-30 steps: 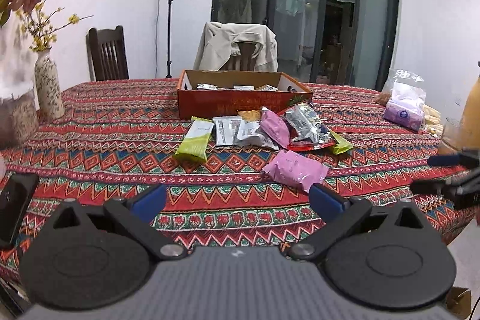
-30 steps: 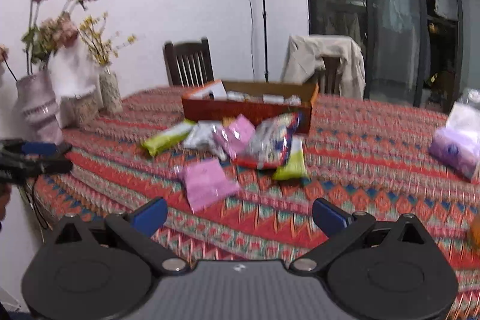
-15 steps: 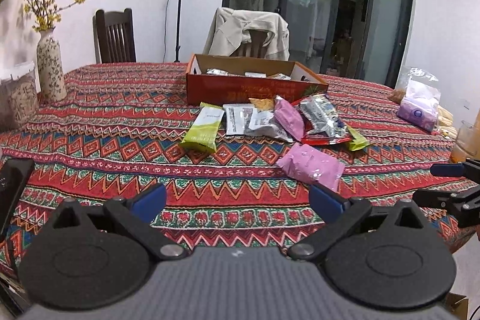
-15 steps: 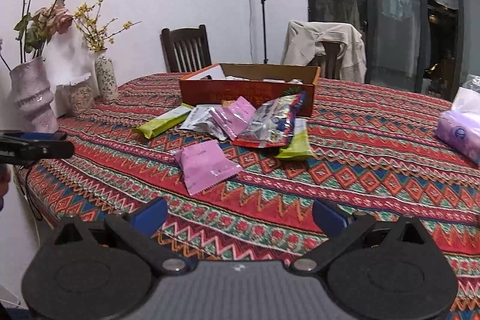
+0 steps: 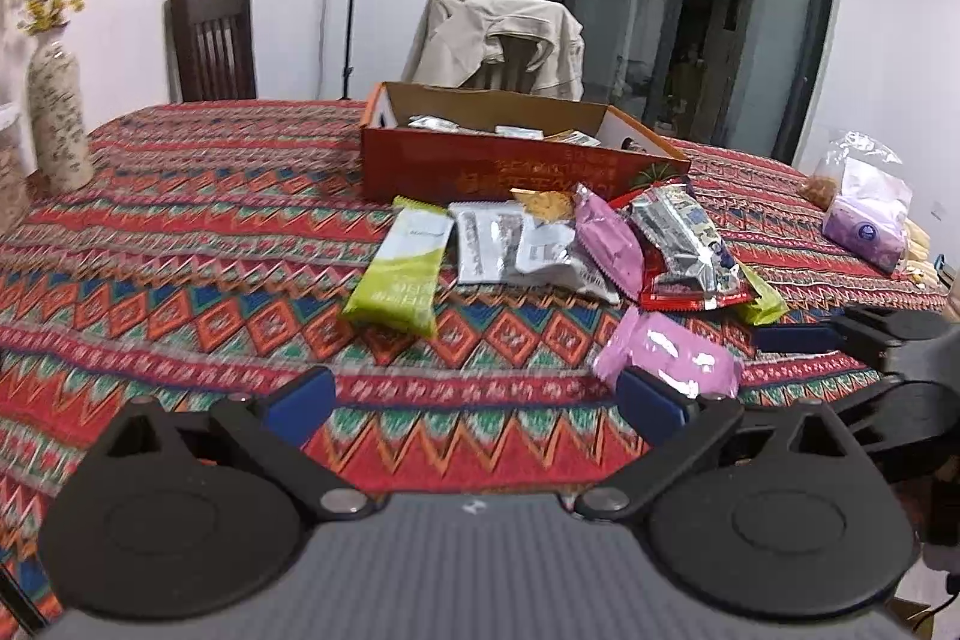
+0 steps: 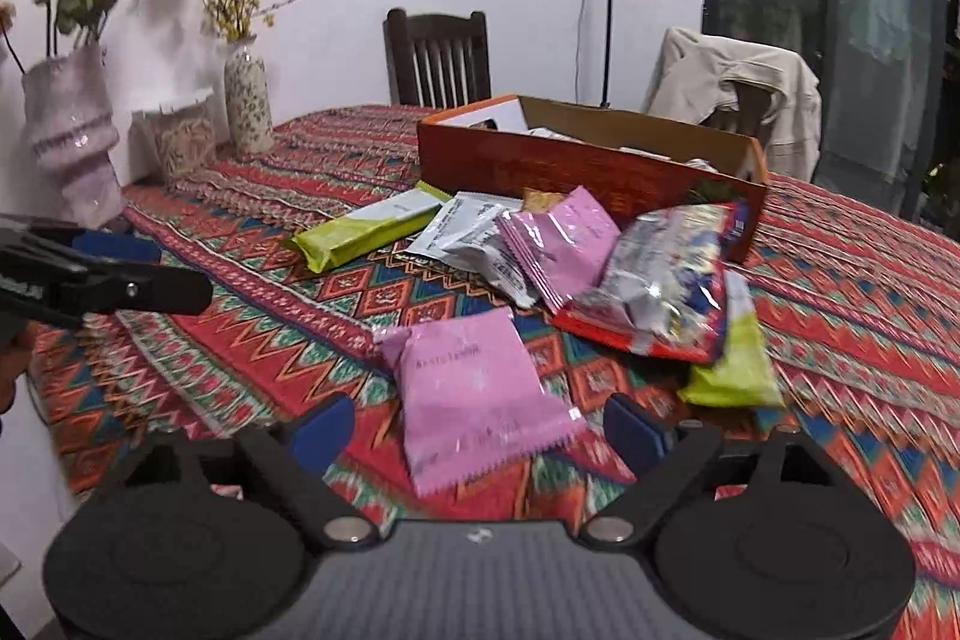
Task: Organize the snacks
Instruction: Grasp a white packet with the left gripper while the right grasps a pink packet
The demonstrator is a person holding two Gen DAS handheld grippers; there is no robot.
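Patterned red cloth covers the surface point(image 6: 840, 316), and an open orange cardboard box point(image 6: 576, 172) stands toward the far side, with some packets already inside. In front of the box lies a loose heap of snacks: a green packet point(image 6: 366, 232), silver packets point(image 6: 474, 238), a pink packet point(image 6: 564, 244) and a red and silver bag point(image 6: 666, 286).

One pink snack packet point(image 6: 474, 388) lies flat and alone, nearest to the right hand-held gripper point(image 6: 474, 430). Its jaws are closing but remain wide, with the near edge of this packet between the blue pads point(image 6: 630, 430) and not yet pressed. The gripper points forward and slopes down to the cloth.

I think the risk is in the flat shape: the pads may slide over the thin, shiny film, or catch the cloth together with the packet. If the gripper comes too low, it can push the packet away toward the heap.

The left hand-held gripper point(image 5: 474, 400) is wide and holds nothing. It also slopes down, over bare cloth just left of the same packet, so the two grippers are near and could bump.
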